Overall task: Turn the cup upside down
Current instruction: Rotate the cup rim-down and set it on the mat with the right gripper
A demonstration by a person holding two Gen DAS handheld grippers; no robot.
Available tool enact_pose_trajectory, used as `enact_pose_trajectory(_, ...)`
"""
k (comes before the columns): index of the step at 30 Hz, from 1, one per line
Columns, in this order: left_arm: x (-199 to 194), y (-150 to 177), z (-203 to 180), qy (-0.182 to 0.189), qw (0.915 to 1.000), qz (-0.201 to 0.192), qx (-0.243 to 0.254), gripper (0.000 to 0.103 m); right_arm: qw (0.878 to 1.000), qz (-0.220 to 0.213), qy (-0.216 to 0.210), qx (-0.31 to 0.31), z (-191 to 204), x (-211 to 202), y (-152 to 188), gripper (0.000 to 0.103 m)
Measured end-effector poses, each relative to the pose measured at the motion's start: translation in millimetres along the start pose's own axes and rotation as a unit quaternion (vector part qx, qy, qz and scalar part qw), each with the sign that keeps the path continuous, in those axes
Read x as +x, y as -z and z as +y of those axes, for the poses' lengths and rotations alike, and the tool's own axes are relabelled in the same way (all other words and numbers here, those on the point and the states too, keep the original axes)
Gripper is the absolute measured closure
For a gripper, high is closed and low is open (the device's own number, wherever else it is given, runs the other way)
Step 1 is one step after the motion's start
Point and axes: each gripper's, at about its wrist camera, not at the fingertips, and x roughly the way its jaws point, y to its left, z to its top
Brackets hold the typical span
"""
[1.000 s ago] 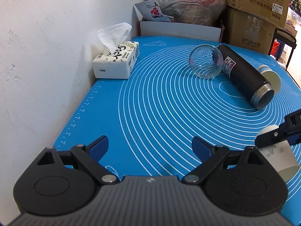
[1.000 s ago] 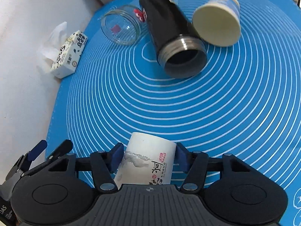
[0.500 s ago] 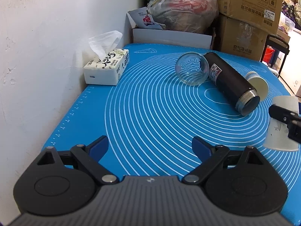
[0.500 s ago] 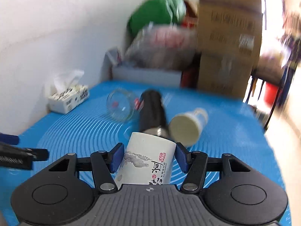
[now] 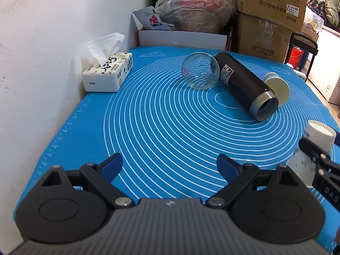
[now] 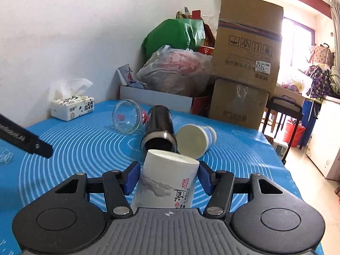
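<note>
White paper cup [image 6: 167, 180] pinched in right claw [image 6: 169, 177], mat's [image 6: 85, 140] right edge near

I read "7029" on a white sticker on the upper cardboard box [image 6: 247, 40], upper right of my right view. "DAS" shows on the right gripper [image 5: 326, 188], lower right of my left view.

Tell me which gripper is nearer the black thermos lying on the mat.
Right. The right gripper, shut on the white paper cup, sits just in front of the black thermos mouth. The left gripper, open, hovers at the mat's near edge, farther off.
</note>
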Motion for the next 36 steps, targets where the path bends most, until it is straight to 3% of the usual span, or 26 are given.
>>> enact_pose_trajectory(6,-5,7,-6,0.006,1.0,0.007,0.003,0.008,0.999,0.024,-0.009,0.021,-3,-12,7,0.05)
enact_pose_trajectory(11,-13,11,-12,0.013,0.9999,0.002,0.006,0.008,0.999,0.042,-0.015,0.031,-4,-16,8,0.031)
enact_pose_trajectory(16,-33,14,-20,0.026,0.9994,-0.015,0.015,0.008,0.998,0.051,-0.021,0.042,-8,-30,5,0.005)
enact_pose_trajectory(24,-80,33,-37,0.043,0.9968,-0.052,0.042,0.008,0.995,0.074,-0.024,0.06,-13,-76,8,0.003)
enact_pose_trajectory(36,-121,73,-49,0.056,0.9949,-0.057,0.061,0.008,0.993,0.089,-0.004,0.072,-14,-137,20,0.003)
